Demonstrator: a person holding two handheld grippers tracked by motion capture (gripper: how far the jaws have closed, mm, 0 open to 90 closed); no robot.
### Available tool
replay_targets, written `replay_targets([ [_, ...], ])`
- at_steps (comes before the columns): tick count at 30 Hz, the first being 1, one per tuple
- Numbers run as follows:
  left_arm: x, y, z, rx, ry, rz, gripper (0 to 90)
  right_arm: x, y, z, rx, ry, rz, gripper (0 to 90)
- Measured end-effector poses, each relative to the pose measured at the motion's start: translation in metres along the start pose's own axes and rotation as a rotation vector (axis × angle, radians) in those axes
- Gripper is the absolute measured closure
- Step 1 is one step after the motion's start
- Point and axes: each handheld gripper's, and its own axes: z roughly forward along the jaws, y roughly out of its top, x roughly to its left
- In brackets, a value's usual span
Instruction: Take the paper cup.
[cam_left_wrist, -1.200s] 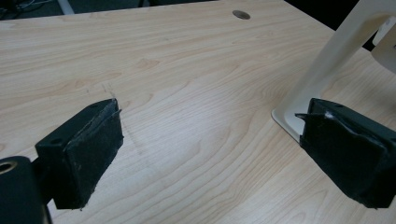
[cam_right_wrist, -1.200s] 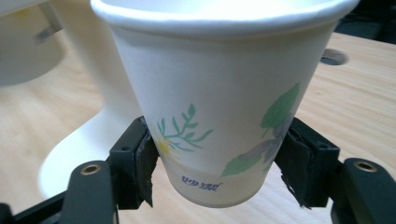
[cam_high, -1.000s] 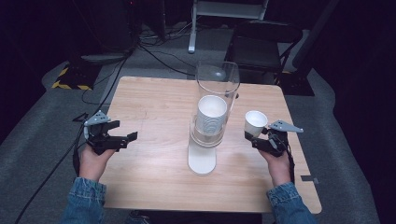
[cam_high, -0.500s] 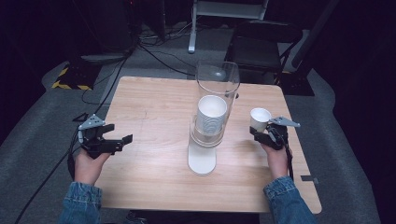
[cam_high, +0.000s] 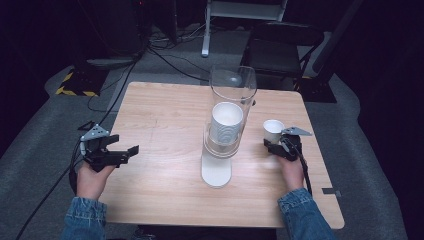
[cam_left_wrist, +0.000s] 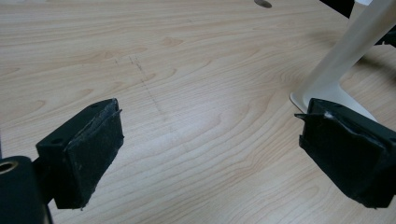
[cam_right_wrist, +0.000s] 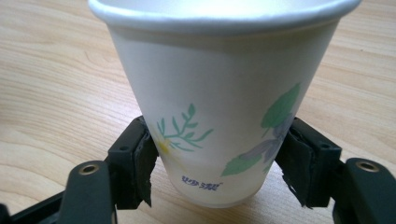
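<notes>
The right hand-held gripper, clamped on 1 paper cup, has drifted outward from the dispenser, suggesting a finished pull; the left hand-held gripper gapes empty.

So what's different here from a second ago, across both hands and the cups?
The right gripper, shut on the paper cup, has carried it slightly farther from the person and to the right. The left gripper, open with nothing between its jaws, drifted slightly nearer the person. The cup dispenser and table are unchanged.
</notes>
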Motion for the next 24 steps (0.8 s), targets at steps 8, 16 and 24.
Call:
replay_targets([
  [8,0.0001,-0.0002,0.0016,0.011,-0.005,-0.001,6.2,-0.0007,-0.0054,0.0062,0.031,0.01,0.005,33.7],
  [16,0.001,-0.0003,0.0021,0.013,-0.007,-0.003,6.2,-0.0008,-0.0074,0.0088,0.055,0.022,0.007,33.3],
  [24,0.0008,0.0003,0.0033,0.016,-0.013,-0.007,6.2,-0.0034,-0.0082,0.0086,0.063,0.018,0.019,18.6],
])
